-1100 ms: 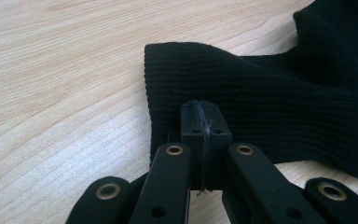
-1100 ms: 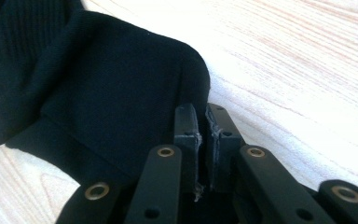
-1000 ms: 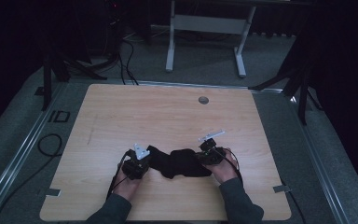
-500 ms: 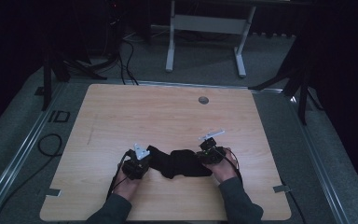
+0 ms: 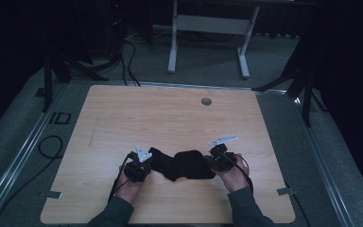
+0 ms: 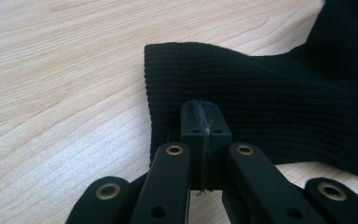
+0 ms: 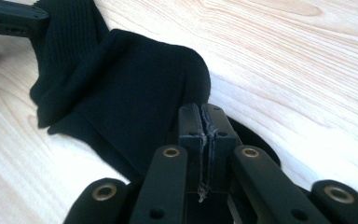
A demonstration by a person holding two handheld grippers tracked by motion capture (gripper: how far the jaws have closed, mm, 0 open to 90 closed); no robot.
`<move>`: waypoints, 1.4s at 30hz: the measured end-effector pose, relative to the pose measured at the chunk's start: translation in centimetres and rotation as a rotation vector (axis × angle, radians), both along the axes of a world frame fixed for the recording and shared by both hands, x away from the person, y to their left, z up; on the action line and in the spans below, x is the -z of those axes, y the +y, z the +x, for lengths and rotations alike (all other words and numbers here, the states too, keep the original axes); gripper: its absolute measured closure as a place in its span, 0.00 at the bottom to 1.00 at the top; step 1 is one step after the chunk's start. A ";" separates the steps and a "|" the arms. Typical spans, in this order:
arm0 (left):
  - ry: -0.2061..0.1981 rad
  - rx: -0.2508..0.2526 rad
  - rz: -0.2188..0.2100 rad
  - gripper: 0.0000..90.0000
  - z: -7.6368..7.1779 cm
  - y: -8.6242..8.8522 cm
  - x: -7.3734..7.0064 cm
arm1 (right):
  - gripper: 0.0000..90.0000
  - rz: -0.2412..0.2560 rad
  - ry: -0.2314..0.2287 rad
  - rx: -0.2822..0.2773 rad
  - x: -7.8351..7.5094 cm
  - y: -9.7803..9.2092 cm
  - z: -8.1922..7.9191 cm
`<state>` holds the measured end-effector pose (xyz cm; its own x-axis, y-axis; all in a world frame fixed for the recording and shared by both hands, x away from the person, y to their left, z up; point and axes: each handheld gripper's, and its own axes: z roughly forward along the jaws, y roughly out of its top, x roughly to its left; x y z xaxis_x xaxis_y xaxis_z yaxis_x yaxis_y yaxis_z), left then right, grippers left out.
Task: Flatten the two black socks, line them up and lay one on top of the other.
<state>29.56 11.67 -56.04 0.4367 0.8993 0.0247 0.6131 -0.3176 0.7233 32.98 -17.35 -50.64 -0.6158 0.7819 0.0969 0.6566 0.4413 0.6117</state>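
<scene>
A black ribbed sock (image 5: 184,164) lies on the wooden table (image 5: 170,118) near its front edge, stretched between my two grippers. My left gripper (image 5: 149,161) is shut on the sock's cuff end (image 6: 270,107), its jaws pressed together at the cuff's edge (image 6: 200,116). My right gripper (image 5: 211,163) is shut on the other end of the sock (image 7: 130,88), jaws together at the fabric's rim (image 7: 200,121). The left gripper (image 7: 14,21) also shows far off in the right gripper view, holding the ribbed end.
A small round grommet (image 5: 206,101) sits near the table's far edge. Beyond the table stand a white desk frame (image 5: 208,28) and dark stands with cables on the floor (image 5: 123,47). Bare wood stretches ahead of the sock.
</scene>
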 end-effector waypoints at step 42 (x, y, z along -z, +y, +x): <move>0.031 0.050 -0.073 0.92 -0.2 0.4 -0.1 | 0.74 -0.021 0.013 0.111 3.1 -3.6 0.9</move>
<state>29.32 12.08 -55.89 0.4807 0.8752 -0.0541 0.6199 -0.2956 0.7268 33.89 -20.96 -53.70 -0.5237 0.8474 0.0874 0.7103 0.3777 0.5940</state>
